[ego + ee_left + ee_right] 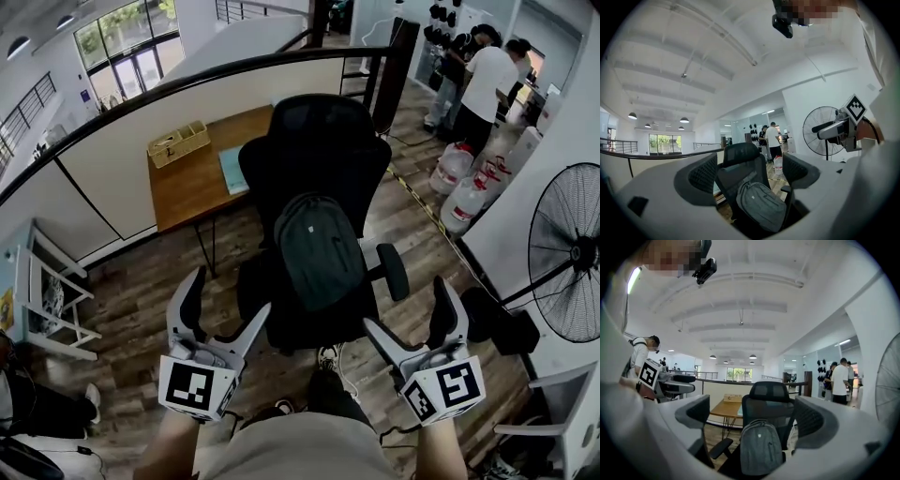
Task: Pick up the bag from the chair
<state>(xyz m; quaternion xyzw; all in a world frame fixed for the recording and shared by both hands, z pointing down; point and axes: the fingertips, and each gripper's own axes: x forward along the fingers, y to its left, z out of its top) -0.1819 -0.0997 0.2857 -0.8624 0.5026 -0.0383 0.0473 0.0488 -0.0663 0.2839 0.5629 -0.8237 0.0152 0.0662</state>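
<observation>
Backpack (319, 248): grey, stands upright on the seat of the black office chair (319, 141) and leans on the backrest. In the head view it's at 12 o'clock from both grippers. Nothing is touching it yet.

Risks as I see them:
- The chair looks like a swivel type. Pushing the backpack instead of clamping it will likely turn the seat or roll the chair toward the desk (202, 169) at 10 o'clock.
- The shell is soft. Jaws closing on loose fabric mid-body may grab a fold and slip once the weight comes on. The top edge or handle is safer, but I can't make out a handle clearly in any view.
- The armrest (392, 272) sits at 3 o'clock of the backpack, close beside it. A sideways lift could snag a strap there; the straps are out of sight behind the pack.
- There's a cable on the floor by the feet at 6 o'clock, a trip hazard when stepping in.

Pose:
- The left gripper (228, 295) is low at 7 o'clock of the seat, jaws spread wide and empty. Its own view frames the backpack (761, 206) between the jaws, well apart from them.
- The right gripper (408, 305) is at 5 o'clock, also wide and empty, with the backpack (761, 448) centred between the jaws.
- Both point forward at the chair with forearms roughly parallel and marker cubes facing up. Looks like a pre-reach stance.
</observation>
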